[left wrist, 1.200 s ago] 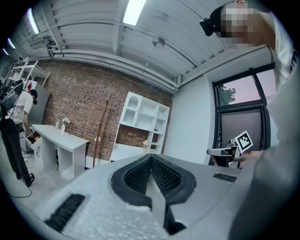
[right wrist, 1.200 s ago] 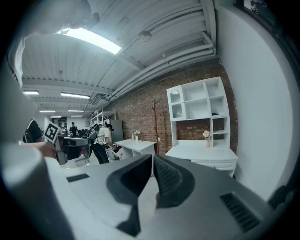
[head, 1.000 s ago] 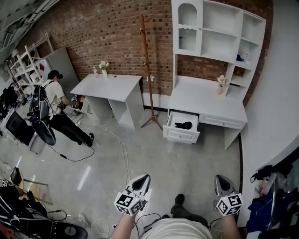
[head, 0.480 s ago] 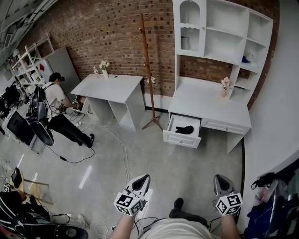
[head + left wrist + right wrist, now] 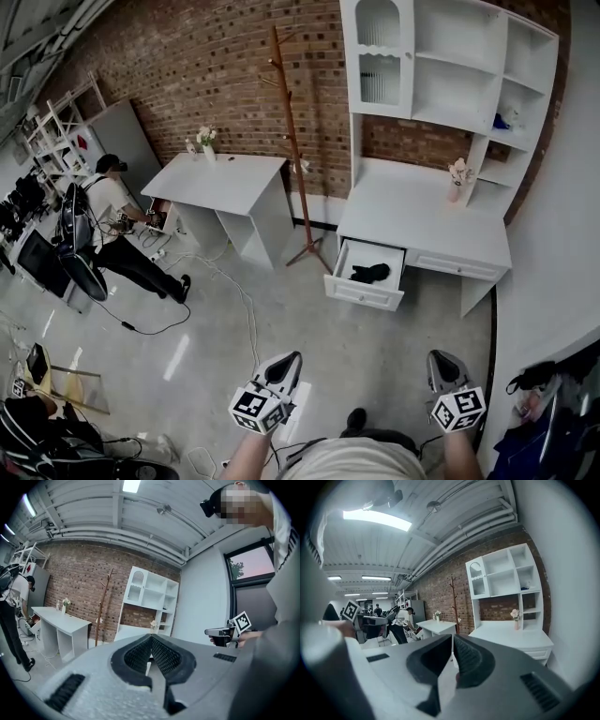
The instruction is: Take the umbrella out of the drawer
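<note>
A black folded umbrella (image 5: 369,274) lies in the open white drawer (image 5: 365,292) of the white desk (image 5: 412,217) across the room. My left gripper (image 5: 291,357) and my right gripper (image 5: 442,358) are held low at the bottom of the head view, well short of the drawer. Both are shut with nothing between their jaws. In the left gripper view the left gripper (image 5: 151,638) points toward the desk and shelf unit (image 5: 150,592). The right gripper (image 5: 453,637) points the same way in its own view.
A wooden coat stand (image 5: 292,159) rises left of the desk, beside a second white table (image 5: 225,183) with a flower vase. A seated person (image 5: 117,225) and cables (image 5: 246,309) are at the left. A dark bag (image 5: 548,403) sits by the right wall.
Both grippers have travelled forward with the person toward the desk; the drawer and umbrella sit a little lower and larger in the head view. The jaws stayed shut.
</note>
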A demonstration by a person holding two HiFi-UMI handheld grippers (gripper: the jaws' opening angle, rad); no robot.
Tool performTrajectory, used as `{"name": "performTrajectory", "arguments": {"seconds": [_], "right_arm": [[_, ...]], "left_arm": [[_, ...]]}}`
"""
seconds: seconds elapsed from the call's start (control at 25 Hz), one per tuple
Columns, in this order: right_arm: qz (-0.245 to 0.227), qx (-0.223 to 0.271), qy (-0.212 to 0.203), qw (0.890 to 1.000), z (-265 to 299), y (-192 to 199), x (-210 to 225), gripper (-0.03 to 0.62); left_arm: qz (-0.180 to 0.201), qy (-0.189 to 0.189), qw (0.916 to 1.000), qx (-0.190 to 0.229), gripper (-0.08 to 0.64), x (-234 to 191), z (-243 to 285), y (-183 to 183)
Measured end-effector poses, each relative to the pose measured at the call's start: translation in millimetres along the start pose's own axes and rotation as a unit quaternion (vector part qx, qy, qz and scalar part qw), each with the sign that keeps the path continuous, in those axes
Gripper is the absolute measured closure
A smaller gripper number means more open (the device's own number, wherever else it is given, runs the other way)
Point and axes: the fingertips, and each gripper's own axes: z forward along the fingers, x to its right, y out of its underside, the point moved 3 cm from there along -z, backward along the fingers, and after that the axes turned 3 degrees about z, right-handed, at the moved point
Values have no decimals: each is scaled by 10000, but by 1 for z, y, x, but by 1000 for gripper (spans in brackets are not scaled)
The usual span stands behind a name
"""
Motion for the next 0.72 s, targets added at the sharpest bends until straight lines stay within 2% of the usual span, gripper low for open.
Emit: {"name": "performTrajectory", "arguments": {"seconds": [0.36, 0.72], "right_arm": [[-35, -38, -166, 9998, 42, -10, 38, 558], [-64, -117, -205, 9997, 62, -18, 60, 558]], "left_arm": [[-25, -92, 9999, -39, 535, -6, 48, -2], [-60, -115, 9999, -50, 535, -8, 83, -7]]}}
